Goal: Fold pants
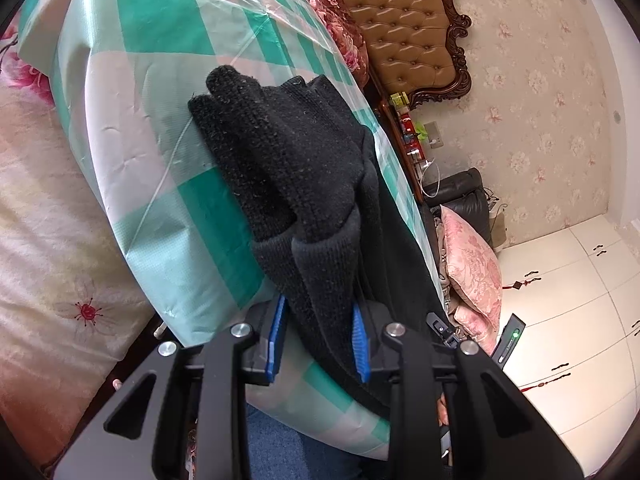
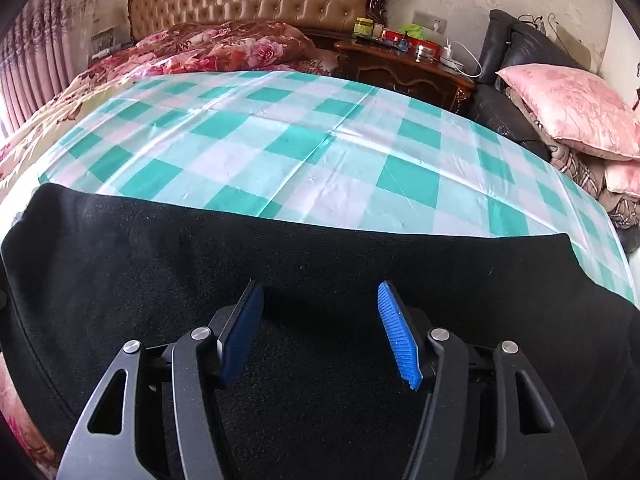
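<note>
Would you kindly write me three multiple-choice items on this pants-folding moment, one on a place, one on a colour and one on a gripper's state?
1. Where do the black pants lie?
A. on a wooden floor
B. on the checked sheet over the bed
C. on the bedside cabinet

2. What colour are the gripper pads?
A. blue
B. red
C. yellow

3. How does the left gripper stand?
A. wide open over bare sheet
B. out of view
C. shut on a bunched part of the pants

Answers:
1 B, since the right wrist view shows dark cloth spread on the green and white checks.
2 A, as both views show ribbed blue pads.
3 C, as black knit cloth sits pinched between its pads, while the right gripper is open above the cloth.
</note>
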